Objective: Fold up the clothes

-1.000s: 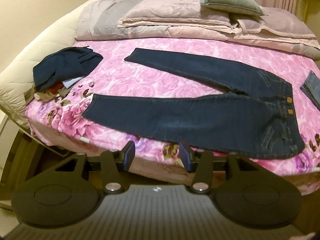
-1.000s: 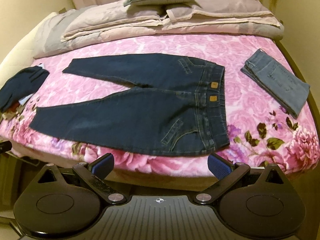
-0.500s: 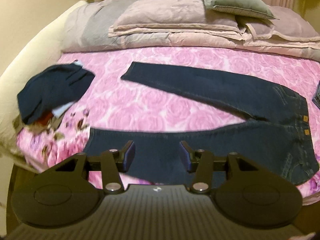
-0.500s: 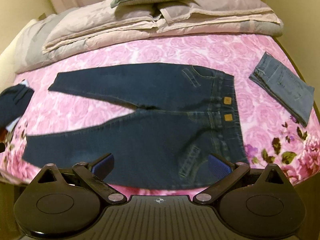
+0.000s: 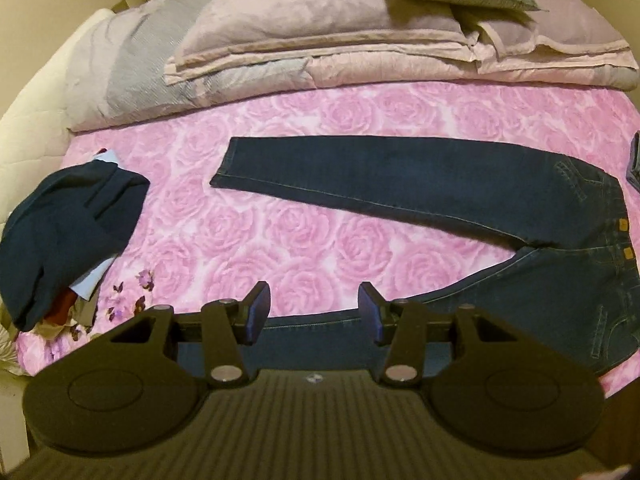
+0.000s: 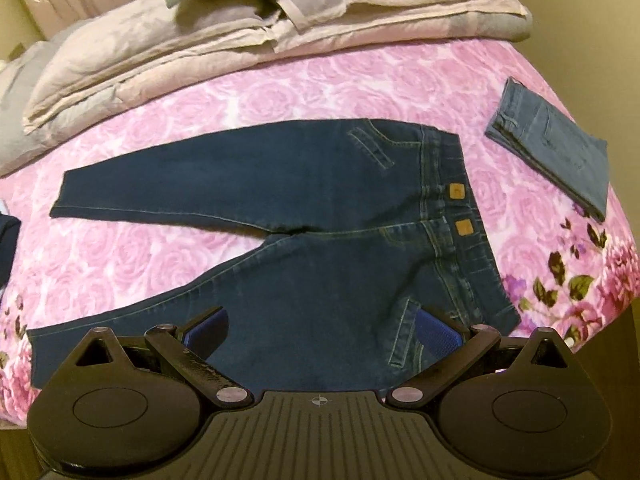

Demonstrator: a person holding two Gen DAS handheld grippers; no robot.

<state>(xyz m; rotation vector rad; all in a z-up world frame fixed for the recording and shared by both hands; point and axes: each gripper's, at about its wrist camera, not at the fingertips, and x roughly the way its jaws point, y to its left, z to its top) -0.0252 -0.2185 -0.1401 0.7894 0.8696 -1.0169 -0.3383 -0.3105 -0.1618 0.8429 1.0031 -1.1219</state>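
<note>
Denim jeans (image 5: 420,184) lie flat across the pink bed (image 5: 304,128), long axis left to right.
Left wrist view: left gripper (image 5: 312,312) hangs open and empty over the near leg, hem end to its left, waistband far right. Right wrist view: right gripper (image 6: 320,328) gapes wide, empty, above the near hip beside the waistband (image 6: 464,248), so each hand has its own end.

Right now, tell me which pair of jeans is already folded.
The lighter blue jeans at the bed's right edge, a compact rectangle. The dark jeans lie spread flat, legs apart.
</note>
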